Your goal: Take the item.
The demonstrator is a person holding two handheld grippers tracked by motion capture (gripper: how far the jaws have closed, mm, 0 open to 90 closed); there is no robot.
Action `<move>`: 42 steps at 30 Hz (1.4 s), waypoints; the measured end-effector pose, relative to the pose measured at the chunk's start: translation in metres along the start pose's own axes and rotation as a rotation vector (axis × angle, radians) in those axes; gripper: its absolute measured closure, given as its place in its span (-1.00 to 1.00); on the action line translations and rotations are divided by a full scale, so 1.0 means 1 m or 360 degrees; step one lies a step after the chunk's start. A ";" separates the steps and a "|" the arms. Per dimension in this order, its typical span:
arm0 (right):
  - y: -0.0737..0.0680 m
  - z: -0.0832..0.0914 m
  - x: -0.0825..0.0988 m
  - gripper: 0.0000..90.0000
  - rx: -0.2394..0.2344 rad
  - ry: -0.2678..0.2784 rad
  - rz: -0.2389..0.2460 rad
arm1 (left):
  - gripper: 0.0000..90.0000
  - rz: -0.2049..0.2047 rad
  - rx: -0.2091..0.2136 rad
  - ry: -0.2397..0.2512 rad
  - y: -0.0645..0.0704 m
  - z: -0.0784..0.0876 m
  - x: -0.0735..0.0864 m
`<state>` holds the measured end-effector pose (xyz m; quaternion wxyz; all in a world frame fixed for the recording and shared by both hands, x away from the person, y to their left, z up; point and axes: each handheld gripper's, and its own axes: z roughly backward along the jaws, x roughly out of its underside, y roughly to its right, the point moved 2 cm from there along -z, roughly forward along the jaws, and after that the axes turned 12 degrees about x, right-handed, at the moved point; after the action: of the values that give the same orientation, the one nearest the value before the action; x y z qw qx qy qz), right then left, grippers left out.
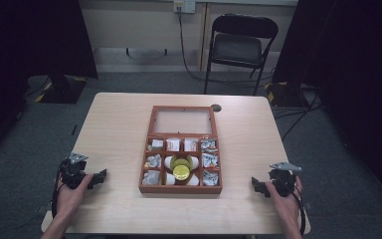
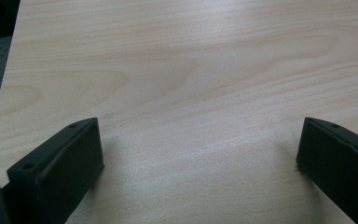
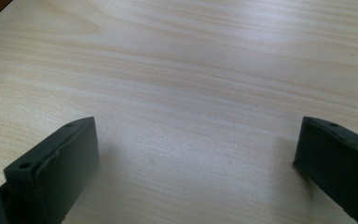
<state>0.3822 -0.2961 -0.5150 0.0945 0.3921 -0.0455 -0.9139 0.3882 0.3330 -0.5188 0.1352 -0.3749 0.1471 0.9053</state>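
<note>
A brown wooden box [image 1: 180, 189] with its glass lid laid back sits in the middle of the light wooden table [image 1: 119, 124]. Its small compartments hold wrapped packets, white pieces and a round yellow item [image 1: 181, 172]. My left gripper [image 1: 99, 178] rests on the table to the left of the box, held by a hand, its jaws wide apart over bare wood [image 2: 196, 130]. To the right of the box lies my right gripper [image 1: 256, 185], also hand-held, jaws spread with nothing but wood [image 3: 196, 126] between them.
A black folding chair [image 1: 241, 47] stands beyond the table's far edge, with cables on the grey floor near it. A small dark round spot [image 1: 216, 107] lies on the table behind the box. Dark curtains hang at both sides.
</note>
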 end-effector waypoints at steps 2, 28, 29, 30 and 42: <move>0.000 0.000 0.000 -1.00 0.0009 -0.0003 -0.0012 | -1.00 0.0000 0.0000 0.0000 0.000 0.000 0.000; 0.001 0.012 -0.002 -0.62 -0.0023 0.0035 -0.0058 | -1.00 -0.0022 0.0017 -0.0008 0.001 -0.001 -0.001; 0.001 0.012 -0.002 -0.62 -0.0023 0.0035 -0.0058 | -1.00 -0.0019 0.0017 -0.0006 0.001 -0.001 -0.001; 0.001 0.013 -0.003 -0.59 -0.0017 0.0036 -0.0062 | -1.00 -0.0020 0.0015 -0.0007 0.001 -0.001 -0.001; -0.007 0.018 -0.008 -0.44 -0.0011 0.0063 -0.0070 | -1.00 -0.0016 0.0016 -0.0005 0.001 -0.001 -0.001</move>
<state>0.3736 -0.2874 -0.4979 0.0767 0.4107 -0.0318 -0.9080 0.3889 0.3313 -0.5186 0.1419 -0.3735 0.1494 0.9045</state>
